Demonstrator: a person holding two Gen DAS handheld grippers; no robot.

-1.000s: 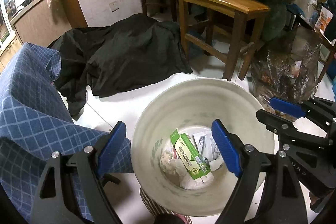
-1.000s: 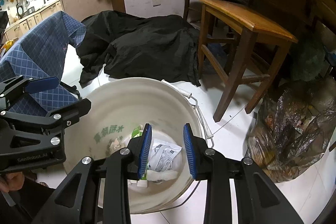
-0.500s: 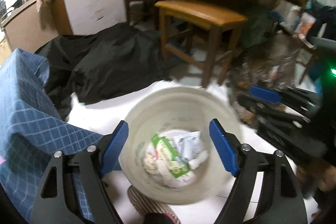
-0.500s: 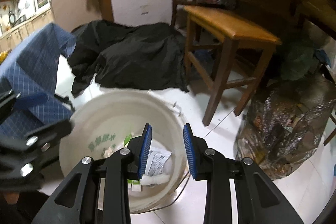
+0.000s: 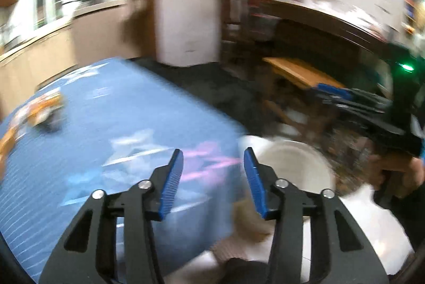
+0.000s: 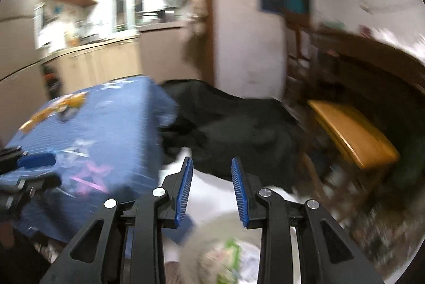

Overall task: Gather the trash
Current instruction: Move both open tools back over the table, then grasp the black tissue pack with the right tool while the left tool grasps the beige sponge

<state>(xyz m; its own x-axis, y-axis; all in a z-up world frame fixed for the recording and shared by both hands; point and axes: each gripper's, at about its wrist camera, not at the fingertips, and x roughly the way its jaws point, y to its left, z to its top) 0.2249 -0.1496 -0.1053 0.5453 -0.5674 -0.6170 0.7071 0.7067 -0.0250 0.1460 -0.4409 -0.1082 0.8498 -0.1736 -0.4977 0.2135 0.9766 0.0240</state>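
Both views are motion-blurred. The white trash bucket (image 5: pixel 292 164) stands on the floor to the right of my left gripper (image 5: pixel 213 177), which is open and empty over the edge of the blue-clothed table (image 5: pixel 106 124). In the right wrist view the bucket (image 6: pixel 212 238) lies below my right gripper (image 6: pixel 211 189), with a green carton (image 6: pixel 231 252) and crumpled paper in it. The right gripper is open and empty, jaws a narrow gap apart. Orange wrappers (image 5: pixel 42 108) and pale scraps (image 5: pixel 138 148) lie on the table; the wrappers also show in the right wrist view (image 6: pixel 61 105).
A black cloth (image 6: pixel 239 129) lies heaped on the floor behind the bucket. A wooden stool (image 6: pixel 353 135) stands to the right, with a dark plastic bag (image 6: pixel 379 228) by it. Kitchen counters (image 6: pixel 93 58) run along the far left wall.
Both grippers have risen and tilted up from above the bucket; the tabletop and room now fill the views. The left jaws have narrowed. The bucket has dropped to the lower frame.
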